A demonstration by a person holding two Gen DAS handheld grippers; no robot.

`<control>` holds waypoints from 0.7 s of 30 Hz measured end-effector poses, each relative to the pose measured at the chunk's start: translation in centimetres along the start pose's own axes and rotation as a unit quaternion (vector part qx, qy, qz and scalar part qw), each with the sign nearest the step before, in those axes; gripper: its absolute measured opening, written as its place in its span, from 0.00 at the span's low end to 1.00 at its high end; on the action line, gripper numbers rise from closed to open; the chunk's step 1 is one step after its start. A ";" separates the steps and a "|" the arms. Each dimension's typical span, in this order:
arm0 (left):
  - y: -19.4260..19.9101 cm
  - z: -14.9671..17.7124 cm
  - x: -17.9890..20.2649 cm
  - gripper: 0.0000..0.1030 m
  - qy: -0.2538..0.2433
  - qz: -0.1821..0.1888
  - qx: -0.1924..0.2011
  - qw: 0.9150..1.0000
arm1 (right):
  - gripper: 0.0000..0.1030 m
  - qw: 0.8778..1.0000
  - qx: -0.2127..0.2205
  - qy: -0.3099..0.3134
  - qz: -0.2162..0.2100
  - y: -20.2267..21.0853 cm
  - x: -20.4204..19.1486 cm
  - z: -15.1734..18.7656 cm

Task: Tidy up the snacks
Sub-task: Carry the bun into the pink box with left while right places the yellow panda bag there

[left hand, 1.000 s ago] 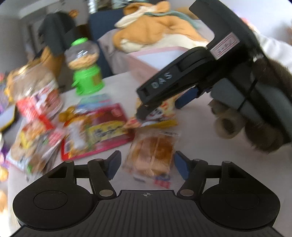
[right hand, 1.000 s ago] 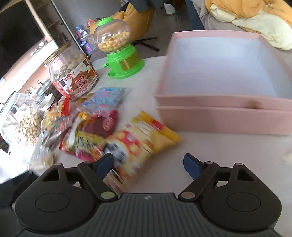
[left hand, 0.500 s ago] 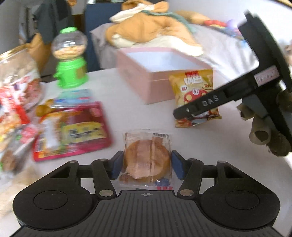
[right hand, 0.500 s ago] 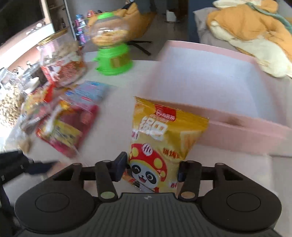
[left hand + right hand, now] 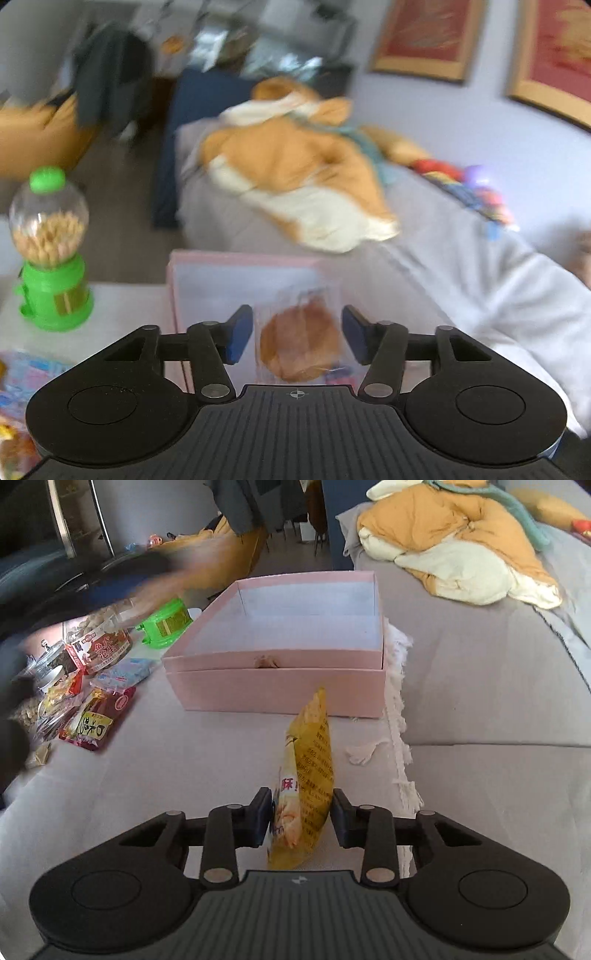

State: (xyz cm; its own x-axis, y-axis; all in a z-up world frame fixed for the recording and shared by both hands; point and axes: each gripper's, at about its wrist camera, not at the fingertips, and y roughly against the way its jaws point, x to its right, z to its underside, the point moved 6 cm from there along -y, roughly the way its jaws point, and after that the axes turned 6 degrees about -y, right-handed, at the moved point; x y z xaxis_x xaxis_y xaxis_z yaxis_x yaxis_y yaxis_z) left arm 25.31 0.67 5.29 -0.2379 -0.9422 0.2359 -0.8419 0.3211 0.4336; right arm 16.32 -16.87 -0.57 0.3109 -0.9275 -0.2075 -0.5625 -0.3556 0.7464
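Note:
A bread packet (image 5: 301,343) in clear wrap hangs between the blue pads of my left gripper (image 5: 297,336). Its jaws are closing and the pads (image 5: 238,332) press on the wrapper. Bread and gripper are in the air over the near left corner of the open pink box (image 5: 173,288), blurred by motion. In the right wrist view, my right gripper (image 5: 301,819) is shut on a yellow snack bag (image 5: 308,768), held edge-on above the cloth just in front of the pink box (image 5: 273,686), whose inside shows nothing.
A green candy dispenser (image 5: 51,254) stands left of the box. A peanut jar (image 5: 105,642) and a pile of snack packets (image 5: 92,723) lie at the left. The tablecloth's fringed edge (image 5: 400,720) runs along the right. Bedding (image 5: 461,542) lies behind. A white sleeve (image 5: 517,295) is at right.
My left gripper closed around the bread packet, lifted it off the table and carried it over the pink box. My right gripper shut on the yellow bag, which now stands edge-on.

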 end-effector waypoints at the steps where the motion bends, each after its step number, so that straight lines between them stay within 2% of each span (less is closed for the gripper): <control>1: -0.3 0.0 -0.4 0.55 0.014 0.007 0.010 1.000 | 0.33 1.000 0.004 0.004 0.000 0.2 -0.1 0.0; 5: 3.3 0.3 -1.9 0.56 0.022 0.022 0.049 0.998 | 0.26 0.999 0.032 0.020 -0.009 1.9 -0.2 -0.3; 9: 8.4 2.2 -4.5 0.56 0.012 0.016 0.037 0.999 | 0.24 0.998 0.044 0.024 -0.037 2.8 -1.2 -1.9; 12: 10.8 4.0 -6.6 0.56 0.027 0.002 0.024 0.999 | 0.24 0.996 0.053 0.017 -0.069 3.0 -2.6 -4.2; 13: 11.5 4.6 -7.2 0.56 0.031 0.001 0.024 0.999 | 0.24 0.995 0.062 0.011 -0.082 3.1 -3.1 -5.4; 15: 12.4 5.6 -8.5 0.56 0.034 -0.009 0.022 0.999 | 0.25 0.991 0.103 -0.005 -0.082 3.1 -3.8 -8.3; 17: 13.5 6.3 -10.1 0.56 0.041 -0.028 0.021 0.999 | 0.33 0.983 0.172 -0.022 -0.060 2.6 -4.1 -11.4; 18: 14.1 6.7 -10.9 0.56 0.045 -0.039 0.018 0.998 | 0.58 0.980 0.194 -0.021 -0.029 1.8 -4.0 -12.6; 19: 14.8 7.0 -11.8 0.56 0.048 -0.050 0.016 0.997 | 0.77 0.980 0.198 -0.019 0.009 0.7 -3.7 -13.4; 20: 15.7 7.3 -12.8 0.56 0.046 -0.064 0.014 0.997 | 0.78 0.981 0.190 -0.016 0.042 -0.5 -3.5 -13.8; 21: 16.7 7.7 -13.7 0.56 0.043 -0.079 0.014 0.996 | 0.77 0.983 0.176 -0.016 0.056 -1.5 -3.2 -13.7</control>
State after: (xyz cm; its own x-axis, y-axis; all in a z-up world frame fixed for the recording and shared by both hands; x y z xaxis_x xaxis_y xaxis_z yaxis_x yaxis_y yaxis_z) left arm 10.77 18.21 2.58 -0.0598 -0.9688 0.2403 -0.8787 0.1653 0.4478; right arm 26.67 -11.76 7.64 0.2117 -0.9641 -0.1602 -0.8234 -0.2642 0.5022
